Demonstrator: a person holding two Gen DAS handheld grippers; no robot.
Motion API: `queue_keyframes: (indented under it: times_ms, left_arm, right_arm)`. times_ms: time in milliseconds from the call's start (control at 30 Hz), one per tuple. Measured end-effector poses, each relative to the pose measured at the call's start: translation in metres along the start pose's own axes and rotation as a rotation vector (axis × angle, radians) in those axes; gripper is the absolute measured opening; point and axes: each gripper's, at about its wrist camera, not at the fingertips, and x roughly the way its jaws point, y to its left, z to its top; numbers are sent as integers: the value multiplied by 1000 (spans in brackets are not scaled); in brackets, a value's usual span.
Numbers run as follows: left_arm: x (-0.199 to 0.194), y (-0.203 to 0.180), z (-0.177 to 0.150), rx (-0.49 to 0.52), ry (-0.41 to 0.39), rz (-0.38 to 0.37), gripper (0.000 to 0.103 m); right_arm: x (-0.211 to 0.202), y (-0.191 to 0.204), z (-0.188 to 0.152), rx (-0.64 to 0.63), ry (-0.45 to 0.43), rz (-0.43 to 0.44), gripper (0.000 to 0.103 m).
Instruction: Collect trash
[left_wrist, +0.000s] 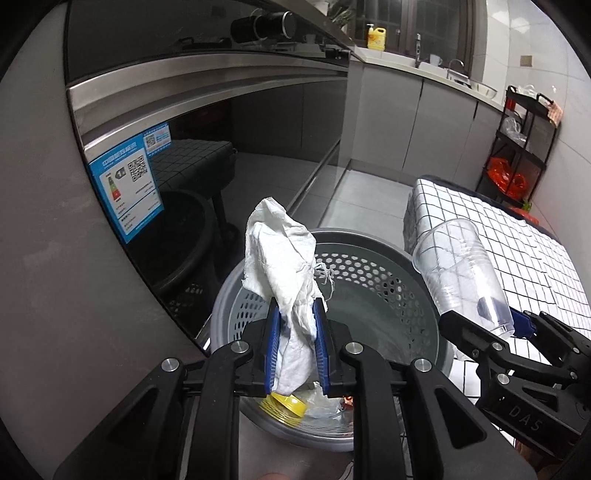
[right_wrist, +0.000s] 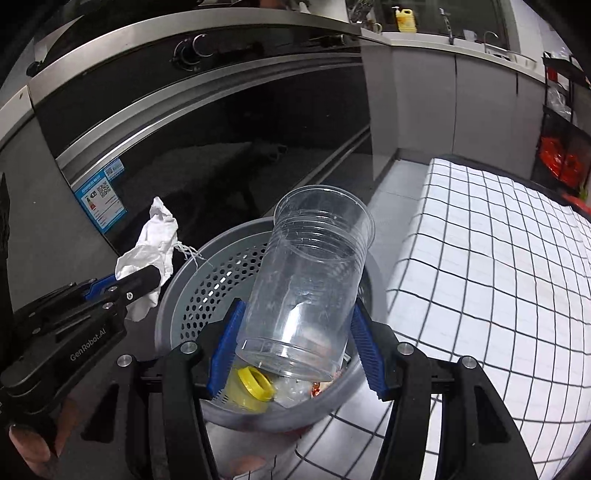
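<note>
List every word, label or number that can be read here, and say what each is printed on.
"GenRobot.AI": on the left gripper body, in the right wrist view.
"DAS": on the right gripper body, in the left wrist view; more letters may be hidden.
Blue sticker on the oven door: QR codes and small print, too small to read.
Yellow bottle label: too blurred to read.

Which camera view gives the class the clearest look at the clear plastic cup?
The right wrist view: the clear plastic cup fills the middle, rim to base, held between the right hand-held gripper's blue pads above the grey basket. The left wrist view shows it smaller, off to the right, side-on.
</note>
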Motion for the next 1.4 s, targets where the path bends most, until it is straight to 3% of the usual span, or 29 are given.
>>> queue_keyframes:
  times_ms: [100, 167, 233, 700, 867, 1400]
  left_arm:
    - [-1, 1, 0, 2, -9, 16, 26]
    - [-5, -1, 0, 2, -21, 25, 54]
    - [-11, 0, 0, -3, -53, 35, 66]
    - [-13, -4, -1, 17, -70, 59, 67]
    - [-15, -3, -1, 10, -75, 62, 76]
    - [-19, -1, -1, 10, -94, 77, 89]
  right_arm:
    - [2, 2, 2, -4, -2, 6, 59]
    - [0, 1, 2, 4, -14, 2, 72]
    - [-3, -2, 2, 16, -26, 0, 73]
    - [-14, -12, -9, 68, -50, -22, 73]
    - [-16, -9, -11, 61, -59, -35, 73]
    - [-21, -3, -13, 48, -90, -82, 73]
